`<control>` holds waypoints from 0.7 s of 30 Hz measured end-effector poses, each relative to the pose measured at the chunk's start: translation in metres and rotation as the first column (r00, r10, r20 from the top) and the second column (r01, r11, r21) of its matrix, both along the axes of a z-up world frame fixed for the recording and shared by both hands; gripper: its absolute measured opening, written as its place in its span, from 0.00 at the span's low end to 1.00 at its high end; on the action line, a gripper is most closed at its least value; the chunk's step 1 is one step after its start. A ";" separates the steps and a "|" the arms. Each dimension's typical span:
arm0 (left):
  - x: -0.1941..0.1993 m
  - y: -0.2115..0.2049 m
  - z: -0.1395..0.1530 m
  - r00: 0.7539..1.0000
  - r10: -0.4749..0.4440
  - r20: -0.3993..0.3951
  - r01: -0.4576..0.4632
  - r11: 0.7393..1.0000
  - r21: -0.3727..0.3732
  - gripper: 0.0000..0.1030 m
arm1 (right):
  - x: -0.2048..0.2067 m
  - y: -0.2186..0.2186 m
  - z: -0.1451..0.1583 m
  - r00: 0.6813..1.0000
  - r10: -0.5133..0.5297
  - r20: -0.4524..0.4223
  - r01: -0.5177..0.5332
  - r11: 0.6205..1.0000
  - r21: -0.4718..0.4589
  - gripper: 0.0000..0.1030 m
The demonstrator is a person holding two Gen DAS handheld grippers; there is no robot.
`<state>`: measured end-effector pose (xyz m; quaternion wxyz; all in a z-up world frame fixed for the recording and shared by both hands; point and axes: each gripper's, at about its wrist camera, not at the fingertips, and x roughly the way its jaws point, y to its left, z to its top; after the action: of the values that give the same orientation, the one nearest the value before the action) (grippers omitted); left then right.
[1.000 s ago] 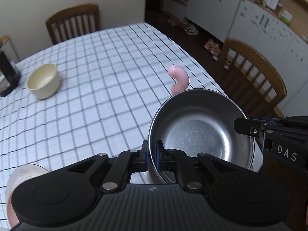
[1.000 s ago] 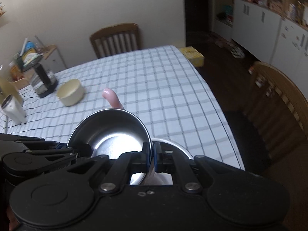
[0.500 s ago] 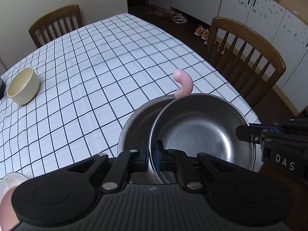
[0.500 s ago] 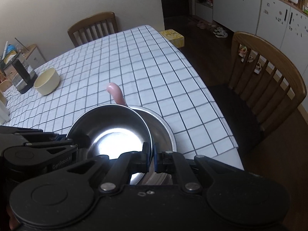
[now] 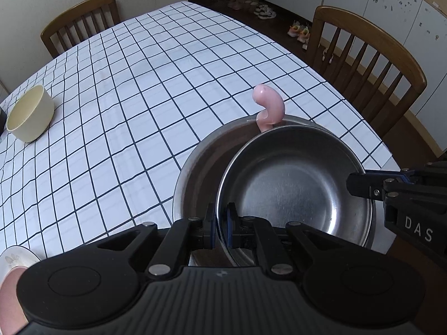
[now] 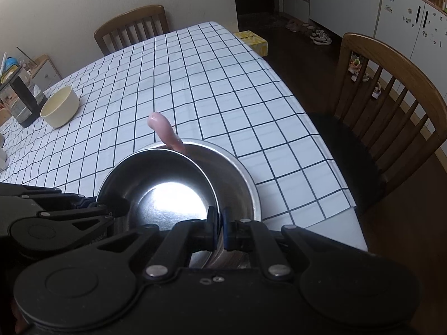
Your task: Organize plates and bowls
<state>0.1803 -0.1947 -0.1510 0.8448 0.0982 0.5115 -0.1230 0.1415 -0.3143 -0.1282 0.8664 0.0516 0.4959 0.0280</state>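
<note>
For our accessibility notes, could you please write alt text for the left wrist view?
Two hand-held grippers, left and right, clamp the rim of a steel bowl above a larger steel bowl on a checked table. A cream bowl sits far left.

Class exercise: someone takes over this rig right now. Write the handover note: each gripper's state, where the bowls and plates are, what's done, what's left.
Left gripper: shut on the near rim of the small steel bowl.
Right gripper: shut on the same bowl's opposite rim.
The small bowl hangs tilted over the large steel bowl at the table's corner, not yet seated in it.
A pink curved object stands just behind the bowls.
Cream bowl sits alone across the table; a plate lies at the near edge.
Left: lower and release the small bowl, then gather the cream bowl and plate.
</note>
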 end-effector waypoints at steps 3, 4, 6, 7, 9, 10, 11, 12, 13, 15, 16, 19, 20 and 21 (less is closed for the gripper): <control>0.002 0.002 -0.003 1.000 0.000 -0.013 0.000 1.000 -0.001 0.06 | 0.002 0.001 -0.002 1.000 0.004 -0.005 -0.004 1.000 -0.001 0.05; 0.002 0.002 -0.003 1.000 -0.001 -0.017 0.001 1.000 -0.002 0.06 | 0.002 0.001 -0.003 1.000 0.004 -0.007 -0.004 1.000 -0.001 0.05; 0.002 0.002 -0.004 1.000 -0.007 -0.013 0.007 1.000 0.002 0.06 | 0.004 0.001 -0.005 1.000 0.004 -0.014 -0.004 1.000 -0.001 0.05; 0.002 0.002 -0.004 1.000 -0.011 -0.012 0.011 1.000 0.003 0.06 | 0.005 0.002 -0.006 1.000 0.006 -0.012 -0.006 1.000 -0.003 0.05; 0.004 0.002 -0.004 1.000 -0.014 -0.015 0.014 1.000 0.000 0.06 | 0.006 0.003 -0.005 1.000 0.009 -0.011 -0.010 1.000 -0.009 0.05; 0.004 0.003 -0.004 1.000 -0.016 -0.017 0.016 1.000 -0.003 0.06 | 0.007 0.003 -0.005 1.000 0.008 -0.012 -0.008 1.000 -0.009 0.05; 0.005 0.003 -0.004 1.000 -0.018 -0.019 0.018 1.000 -0.006 0.06 | 0.008 0.002 -0.005 1.000 0.006 -0.015 -0.006 1.000 -0.007 0.05; 0.005 0.004 -0.004 1.000 -0.020 -0.018 0.020 1.000 -0.011 0.06 | 0.008 0.002 -0.005 1.000 0.002 -0.019 -0.002 1.000 -0.004 0.06; 0.005 0.004 -0.003 1.000 -0.020 -0.011 0.020 1.000 -0.015 0.06 | 0.009 0.001 -0.005 1.000 -0.001 -0.021 0.001 1.000 0.003 0.08; 0.004 0.005 0.000 1.000 -0.021 -0.003 0.021 1.000 -0.019 0.06 | 0.010 0.001 -0.004 1.000 -0.006 -0.020 0.006 1.000 0.011 0.13; 0.004 0.006 0.001 1.000 -0.025 -0.001 0.025 0.999 -0.022 0.06 | 0.010 0.001 -0.003 1.000 -0.007 -0.017 0.007 1.000 0.008 0.15; 0.002 0.007 0.005 0.999 -0.029 0.016 0.029 0.999 -0.021 0.09 | 0.009 0.003 0.001 1.000 -0.002 -0.005 0.002 1.000 -0.001 0.18; 0.001 0.009 0.006 0.999 -0.026 0.021 0.027 0.999 -0.024 0.11 | 0.009 0.003 0.003 1.000 -0.002 -0.001 0.002 1.000 -0.003 0.19; 0.000 0.010 0.007 0.999 -0.024 0.026 0.025 0.999 -0.026 0.12 | 0.009 0.004 0.005 1.000 0.001 0.004 -0.001 1.000 -0.006 0.20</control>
<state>0.1801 -0.1847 -0.1437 0.8509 0.0948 0.4977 -0.1387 0.1501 -0.3107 -0.1234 0.8675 0.0486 0.4944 0.0269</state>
